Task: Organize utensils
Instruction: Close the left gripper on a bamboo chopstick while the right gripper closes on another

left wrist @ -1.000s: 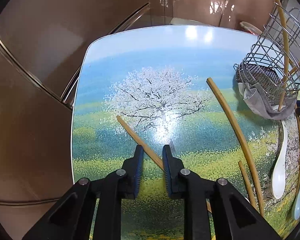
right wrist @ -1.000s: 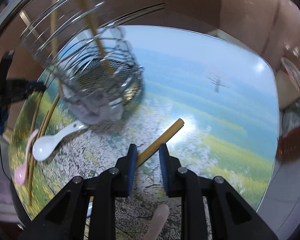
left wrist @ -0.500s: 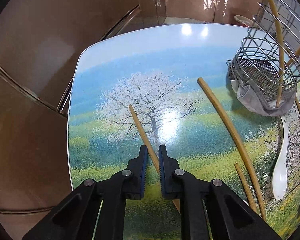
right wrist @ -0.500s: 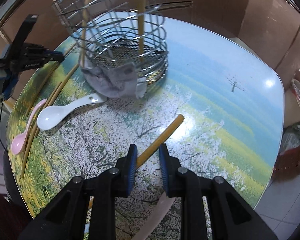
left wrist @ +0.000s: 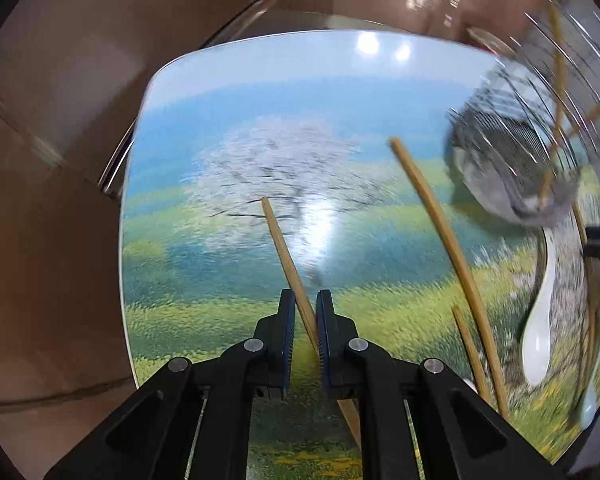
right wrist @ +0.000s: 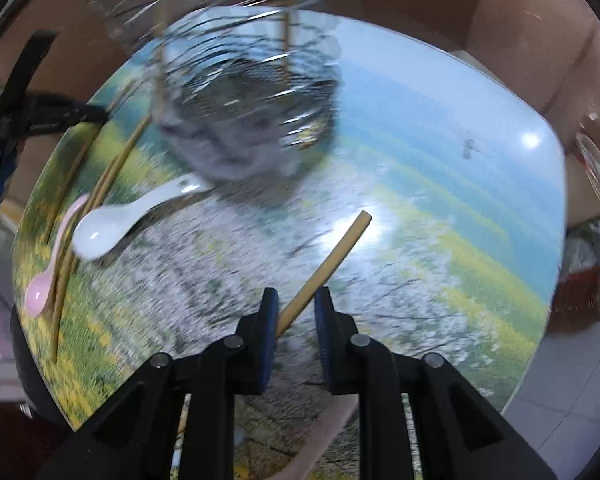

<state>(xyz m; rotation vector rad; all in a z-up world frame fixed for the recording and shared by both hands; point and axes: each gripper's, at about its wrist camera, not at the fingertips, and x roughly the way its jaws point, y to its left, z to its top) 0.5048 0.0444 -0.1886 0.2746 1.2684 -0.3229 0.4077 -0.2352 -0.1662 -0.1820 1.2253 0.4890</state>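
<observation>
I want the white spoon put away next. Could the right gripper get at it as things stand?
Probably not yet: the right gripper has a chopstick between its pads. The white spoon itself lies bare on the table, its handle end against the wire holder, so the bowl looks reachable once that's dropped off.

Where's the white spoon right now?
The white spoon lies on the table, left in the right wrist view, its handle reaching toward the wire basket and the pink spoon beside it.
</observation>
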